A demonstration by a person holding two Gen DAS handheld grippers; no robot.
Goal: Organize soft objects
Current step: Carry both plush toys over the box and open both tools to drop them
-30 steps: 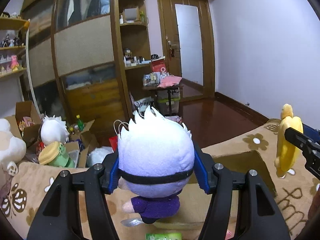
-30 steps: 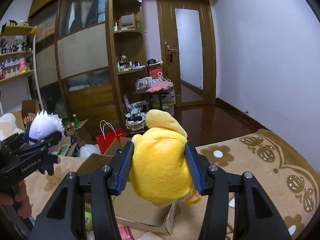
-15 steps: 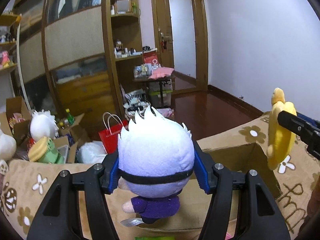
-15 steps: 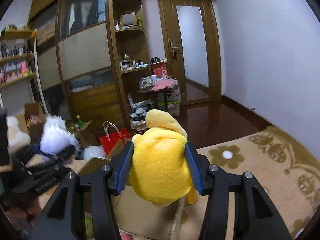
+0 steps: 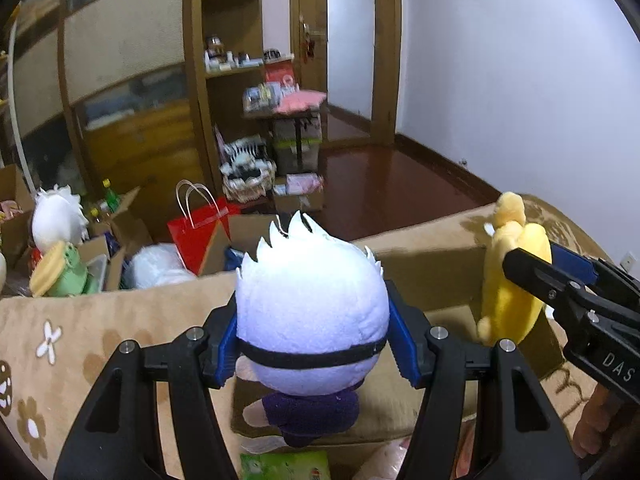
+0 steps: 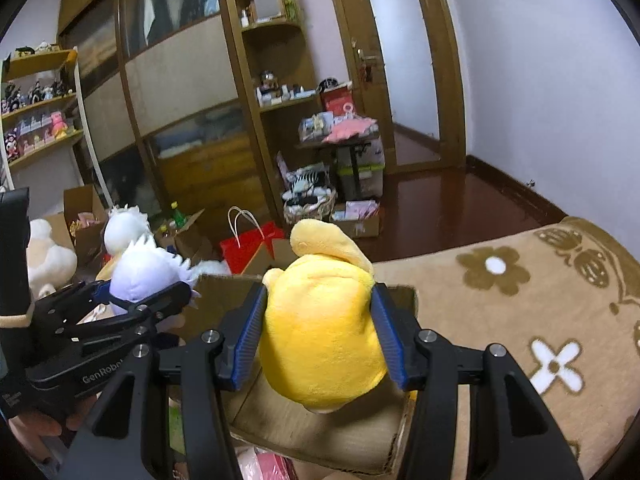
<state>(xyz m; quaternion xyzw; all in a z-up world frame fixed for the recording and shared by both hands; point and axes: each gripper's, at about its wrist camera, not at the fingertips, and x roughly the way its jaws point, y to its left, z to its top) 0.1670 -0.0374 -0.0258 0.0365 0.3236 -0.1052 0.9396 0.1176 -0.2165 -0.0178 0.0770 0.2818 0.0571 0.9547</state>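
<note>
The left gripper (image 5: 312, 342) pinches a white-haired plush doll (image 5: 310, 320) by the head, above an open cardboard box (image 5: 436, 276) on the flower-patterned bed cover (image 6: 520, 280). To its right, the right gripper (image 6: 320, 340) squeezes a yellow plush toy (image 6: 320, 320) over the same box. Farther off, a red paper bag (image 5: 196, 236) stands on the floor before the wooden wardrobe (image 6: 180, 100).
</note>
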